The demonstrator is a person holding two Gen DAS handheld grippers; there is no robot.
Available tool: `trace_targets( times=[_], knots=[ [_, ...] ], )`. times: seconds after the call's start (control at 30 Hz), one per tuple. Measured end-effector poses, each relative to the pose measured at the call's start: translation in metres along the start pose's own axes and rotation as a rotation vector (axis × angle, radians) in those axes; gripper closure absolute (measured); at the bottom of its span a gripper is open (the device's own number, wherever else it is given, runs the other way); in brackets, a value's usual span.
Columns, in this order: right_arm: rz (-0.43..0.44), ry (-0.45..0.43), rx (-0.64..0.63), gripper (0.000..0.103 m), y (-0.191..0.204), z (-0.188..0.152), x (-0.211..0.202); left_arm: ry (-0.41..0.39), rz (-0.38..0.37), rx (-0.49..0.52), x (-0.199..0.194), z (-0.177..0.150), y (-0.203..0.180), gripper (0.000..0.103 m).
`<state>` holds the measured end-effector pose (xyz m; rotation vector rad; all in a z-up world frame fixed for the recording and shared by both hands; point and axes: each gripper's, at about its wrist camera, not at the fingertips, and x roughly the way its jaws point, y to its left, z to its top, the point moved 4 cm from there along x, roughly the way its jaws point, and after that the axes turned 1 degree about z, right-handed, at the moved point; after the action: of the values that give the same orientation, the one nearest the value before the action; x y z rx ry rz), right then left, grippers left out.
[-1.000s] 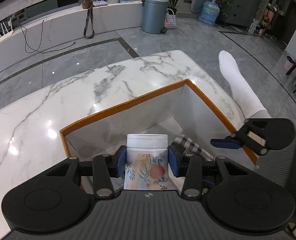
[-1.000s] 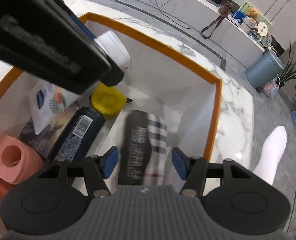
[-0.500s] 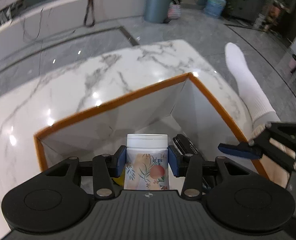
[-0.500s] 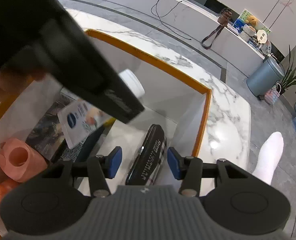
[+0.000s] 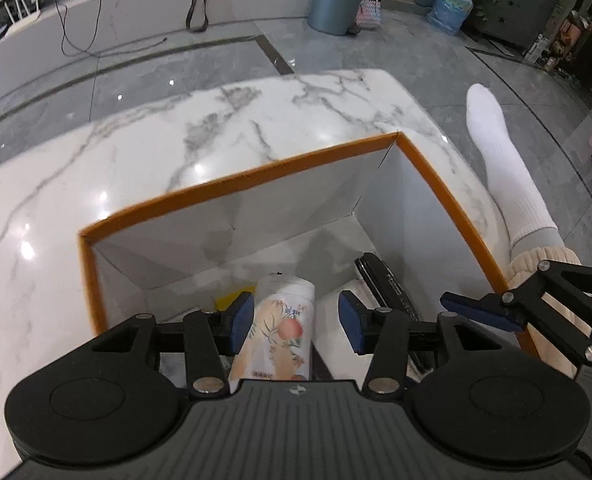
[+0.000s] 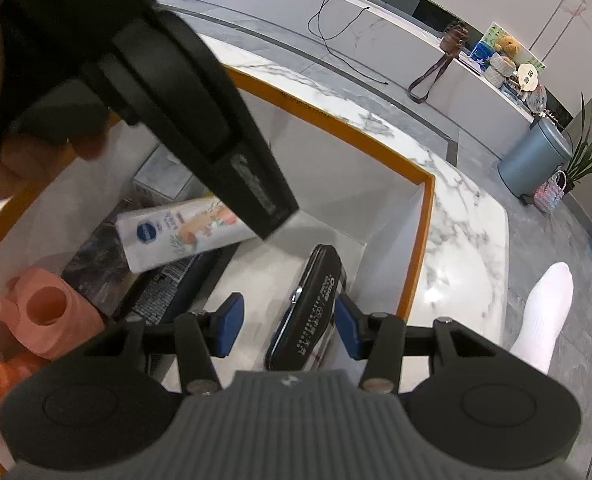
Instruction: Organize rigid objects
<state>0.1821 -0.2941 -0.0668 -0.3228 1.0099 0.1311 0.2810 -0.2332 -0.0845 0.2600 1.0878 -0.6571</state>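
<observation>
A white bottle with a peach and leaf print lies tilted inside the orange-rimmed white box, free between the jaws of my open left gripper. It also shows in the right wrist view, resting on other items. My right gripper is open above a black and plaid case on the box floor. The case also shows in the left wrist view.
The box sits on a white marble table and also holds a pink watering can, a dark bottle and a yellow item. A leg in a white sock is beside the table.
My left gripper has opened and let go of the printed bottle, which has dropped and tilted inside the box. My right gripper has drawn back a little over the case.
</observation>
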Motion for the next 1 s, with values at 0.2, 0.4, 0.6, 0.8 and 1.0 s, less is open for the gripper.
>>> trace_targets(
  times=[0.2,0.4,0.6,0.8,1.0],
  knots=[
    [0.000,-0.009,0.005,0.049,0.008,0.005,-0.015,-0.075,0.012,0.087,-0.045,-0.014,0.002,0.047],
    [-0.001,-0.047,0.008,0.042,0.028,0.002,-0.043,-0.190,0.035,0.180,-0.116,-0.046,0.007,0.047],
    [-0.006,-0.083,0.016,0.042,0.054,-0.003,-0.076,-0.270,0.091,0.183,-0.178,-0.089,0.024,0.047],
    [0.011,-0.178,0.108,0.032,0.073,-0.015,-0.125,-0.357,0.184,0.183,-0.223,-0.134,0.038,0.044],
    [-0.021,-0.285,0.243,0.024,0.090,-0.034,-0.156,-0.480,0.249,0.117,-0.247,-0.178,0.040,0.038]
  ],
)
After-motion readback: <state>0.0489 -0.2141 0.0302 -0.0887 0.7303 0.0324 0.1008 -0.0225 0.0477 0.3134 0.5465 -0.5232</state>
